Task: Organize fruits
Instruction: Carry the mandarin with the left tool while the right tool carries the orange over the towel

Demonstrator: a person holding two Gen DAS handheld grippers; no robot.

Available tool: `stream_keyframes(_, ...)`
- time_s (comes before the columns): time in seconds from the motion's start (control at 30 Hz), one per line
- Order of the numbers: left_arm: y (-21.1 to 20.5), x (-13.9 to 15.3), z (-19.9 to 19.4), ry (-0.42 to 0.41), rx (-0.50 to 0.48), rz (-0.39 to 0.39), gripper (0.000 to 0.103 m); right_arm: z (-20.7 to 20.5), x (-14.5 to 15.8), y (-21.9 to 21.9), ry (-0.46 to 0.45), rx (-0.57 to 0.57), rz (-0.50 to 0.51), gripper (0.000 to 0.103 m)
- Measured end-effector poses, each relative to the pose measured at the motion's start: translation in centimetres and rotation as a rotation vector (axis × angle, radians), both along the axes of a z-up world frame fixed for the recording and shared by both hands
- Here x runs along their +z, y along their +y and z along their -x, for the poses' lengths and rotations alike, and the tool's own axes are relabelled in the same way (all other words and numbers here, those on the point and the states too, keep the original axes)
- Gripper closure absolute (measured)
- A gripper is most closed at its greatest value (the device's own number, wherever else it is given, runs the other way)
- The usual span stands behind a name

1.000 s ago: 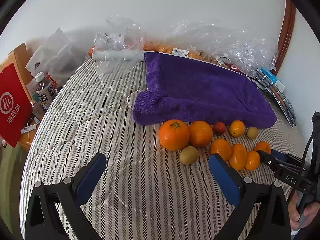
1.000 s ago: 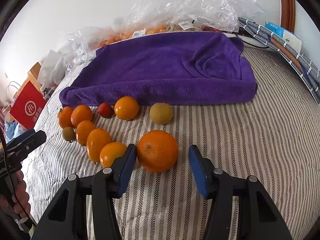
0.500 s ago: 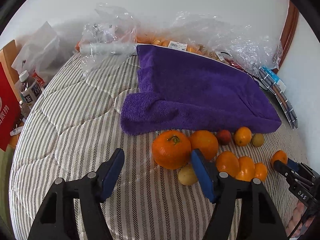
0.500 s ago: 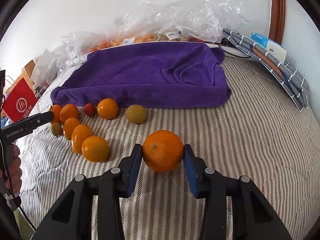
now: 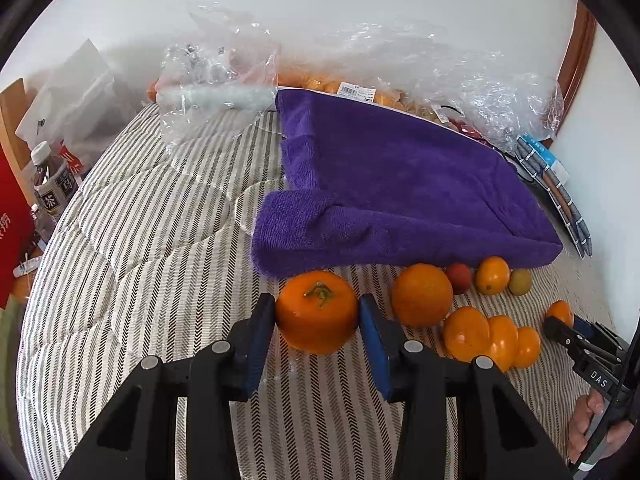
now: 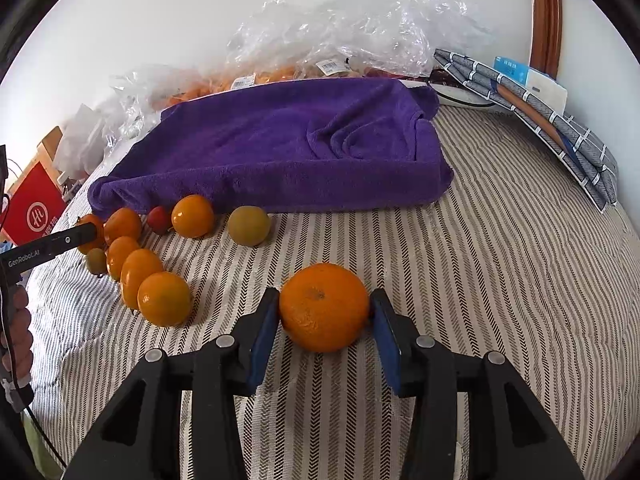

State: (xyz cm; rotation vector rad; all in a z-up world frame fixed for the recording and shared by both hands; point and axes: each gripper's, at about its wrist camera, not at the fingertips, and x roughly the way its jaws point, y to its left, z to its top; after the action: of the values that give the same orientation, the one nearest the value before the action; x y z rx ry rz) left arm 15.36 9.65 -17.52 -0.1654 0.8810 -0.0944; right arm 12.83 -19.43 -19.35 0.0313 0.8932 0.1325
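A large orange with a green stem (image 5: 316, 312) rests on the striped bed cover (image 5: 140, 280). My left gripper (image 5: 318, 316) is closing, and both blue pads press its sides. A second large orange (image 6: 324, 307) lies between the jaws of my right gripper (image 6: 325, 314). Those jaws are opening: the left pad touches the fruit and a thin gap shows at the right pad. A row of mandarins (image 6: 138, 276) and more small fruits, one red (image 6: 159, 220) and one yellow-green (image 6: 248, 226), lie before the folded purple towel (image 6: 280, 144).
Crumpled plastic bags (image 5: 360, 76) with more fruit line the wall behind the towel. A bottle (image 5: 50, 188) and a red bag (image 6: 34, 208) stand off the bed's left side. Folded grey checked cloth (image 6: 560, 136) lies at the right. A person's hand (image 5: 588, 428) holds the right gripper.
My left gripper moved forward and its jaws went from wide open to closed on the stemmed orange. My right jaws closed on their orange, then eased slightly.
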Motion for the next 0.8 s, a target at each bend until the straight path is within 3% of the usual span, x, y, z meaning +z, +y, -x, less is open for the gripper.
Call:
stream_keyframes(0.3, -0.5, -1.2, 0.3, -0.017, -0.007, -0.053, 0.055, -0.2, -0.2, 0.4, 0.004, 0.01, 0.043, 0.057)
stream_keyframes(0.67, 0.2, -1.2, 0.4, -0.021, 0.004, -0.006, 0.055, 0.1, -0.2, -0.2, -0.004, 0.0, -0.01, 0.057)
stream_keyframes(0.8, 0.0, -1.1, 0.5, -0.027, -0.013, 0.007, 0.062, 0.3, -0.1, 0.2, -0.018, 0.009, 0.012, 0.061)
